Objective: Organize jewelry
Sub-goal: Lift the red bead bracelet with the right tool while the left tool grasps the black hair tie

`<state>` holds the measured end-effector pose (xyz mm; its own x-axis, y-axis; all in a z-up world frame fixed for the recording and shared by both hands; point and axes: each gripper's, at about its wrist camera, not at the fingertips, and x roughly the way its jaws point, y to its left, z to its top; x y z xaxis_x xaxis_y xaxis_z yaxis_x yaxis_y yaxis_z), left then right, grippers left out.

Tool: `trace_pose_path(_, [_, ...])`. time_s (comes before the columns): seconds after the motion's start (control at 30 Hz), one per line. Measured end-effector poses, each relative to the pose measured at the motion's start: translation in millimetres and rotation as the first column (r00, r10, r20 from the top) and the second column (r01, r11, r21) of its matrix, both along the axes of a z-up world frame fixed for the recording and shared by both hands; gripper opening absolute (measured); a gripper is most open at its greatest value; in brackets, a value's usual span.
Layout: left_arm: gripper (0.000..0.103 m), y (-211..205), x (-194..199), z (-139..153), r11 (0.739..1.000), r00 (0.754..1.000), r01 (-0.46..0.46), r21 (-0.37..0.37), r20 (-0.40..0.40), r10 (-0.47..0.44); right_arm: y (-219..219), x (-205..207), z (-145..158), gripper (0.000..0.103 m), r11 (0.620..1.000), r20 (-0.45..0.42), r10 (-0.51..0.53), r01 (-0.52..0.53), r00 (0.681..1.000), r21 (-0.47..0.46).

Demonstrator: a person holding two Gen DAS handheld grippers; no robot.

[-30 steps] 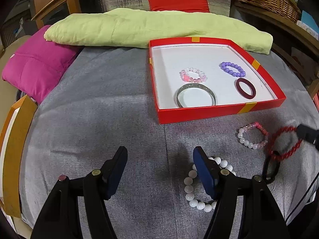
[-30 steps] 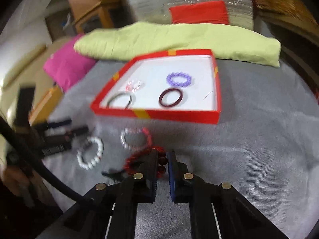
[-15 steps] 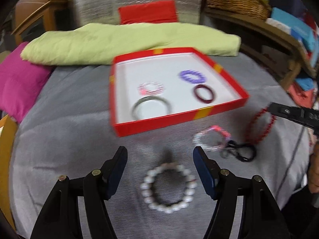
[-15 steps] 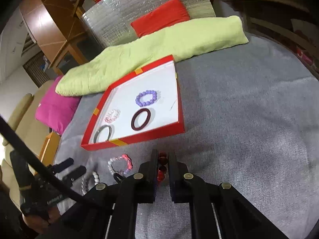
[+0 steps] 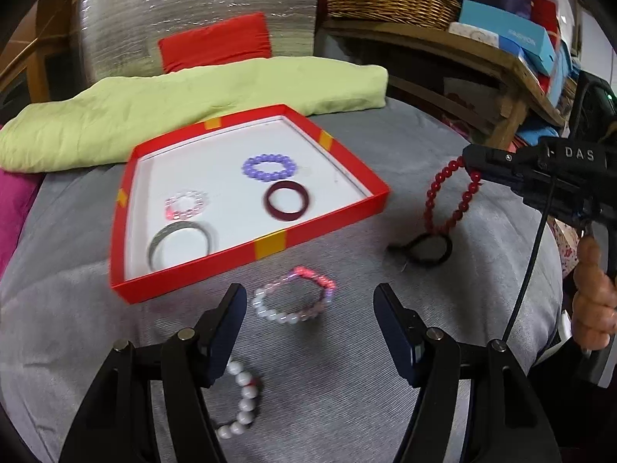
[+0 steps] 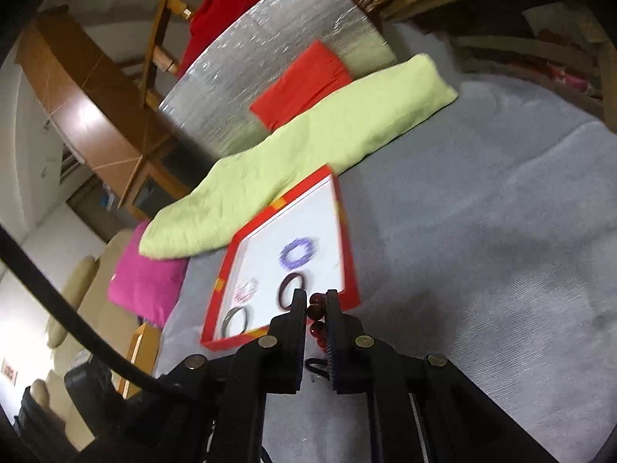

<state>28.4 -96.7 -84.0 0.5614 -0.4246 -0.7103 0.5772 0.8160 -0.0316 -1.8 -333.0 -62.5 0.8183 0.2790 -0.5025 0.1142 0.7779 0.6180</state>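
Observation:
A red tray (image 5: 270,244) (image 6: 349,266) with a white floor lies on the grey cloth. It holds a purple bead bracelet (image 5: 270,167), a dark red bangle (image 5: 287,203), a pink bead bracelet (image 5: 186,204) and a grey bangle (image 5: 179,246). My right gripper (image 5: 471,168) (image 6: 314,301) is shut on a red bead bracelet (image 5: 449,198) (image 6: 316,308), which hangs above the cloth right of the tray. My left gripper (image 5: 310,314) stands open over a pink-and-white bracelet (image 5: 295,301). A white bead bracelet (image 5: 241,401) lies near its left finger. A black hair tie (image 5: 428,249) lies under the red bracelet.
A light green cushion (image 5: 185,108) lies behind the tray, with a red cushion (image 5: 216,40) and silver foil board (image 5: 193,11) beyond. A magenta pillow (image 6: 146,281) sits at the left. A wooden shelf (image 5: 443,38) with a wicker basket and boxes stands at the right.
The right gripper has lifted the red bead bracelet off the cloth and rolled. The left gripper has swung right, from over the white bracelet to over the pink-and-white one.

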Motion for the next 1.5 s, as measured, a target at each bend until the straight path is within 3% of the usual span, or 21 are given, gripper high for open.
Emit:
trace_pose_path(0.17, [0.069,-4.4,7.6,-5.5,0.999,1.000,-0.028,0.037,-0.008,0.029,-11.2,2.9,-9.8,0.010,1.000,-0.069,-0.017,0.018,0.997,0.008])
trace_pose_path(0.37, [0.069,-6.9,6.5,-9.5,0.998,0.999,-0.031,0.057,-0.002,0.032,-22.4,-8.9,4.3,0.010,0.992,0.057,0.053,-0.059,0.997,0.111])
trace_pose_path(0.5, [0.069,-7.7,6.2,-9.0,0.999,1.000,-0.027,0.044,0.000,0.027,-21.4,-12.5,7.5,0.010,0.999,0.047,-0.011,0.009,0.999,0.047])
trace_pose_path(0.67, [0.069,-18.0,2.3,-3.9,1.000,1.000,0.010,0.004,0.015,-0.010,-31.2,-13.9,2.9,0.010,0.990,-0.005,-0.140,0.140,0.990,-0.014])
trace_pose_path(0.77, [0.069,-30.5,2.7,-2.7,0.999,0.999,0.033,-0.026,0.007,-0.033,-35.5,-9.9,-5.6,0.010,0.988,-0.065,-0.154,0.153,0.986,-0.021])
trace_pose_path(1.0, [0.068,-64.3,23.3,-10.5,0.987,0.988,0.062,-0.150,-0.128,-0.082,-49.7,-12.2,-12.4,0.010,0.986,-0.101,-0.164,0.166,0.981,0.007])
trace_pose_path(1.1, [0.067,-79.5,31.5,-17.7,0.985,0.984,0.058,-0.162,-0.155,-0.083,-54.1,-13.8,-14.0,0.010,0.986,-0.108,-0.166,0.168,0.980,0.017])
trace_pose_path(1.23, [0.050,-100.6,36.5,-33.4,0.988,0.973,0.074,-0.137,-0.206,-0.102,-56.9,-13.9,-15.5,0.010,0.986,-0.121,-0.158,0.163,0.980,0.031])
trace_pose_path(1.33, [0.036,-104.2,35.0,-34.1,0.989,0.980,0.084,-0.122,-0.169,-0.104,-54.3,-12.0,-14.2,0.010,0.988,-0.119,-0.146,0.150,0.982,0.033])
trace_pose_path(1.4, [0.016,-101.9,36.9,-35.5,0.986,0.977,0.087,-0.142,-0.183,-0.112,-51.1,-10.3,-13.6,0.010,0.990,-0.119,-0.130,0.135,0.984,0.031])
trace_pose_path(1.5, [0.012,-100.3,33.9,-35.4,0.987,0.980,0.094,-0.133,-0.164,-0.115,-47.7,-9.0,-13.0,0.010,0.992,-0.117,-0.119,0.123,0.986,0.028])
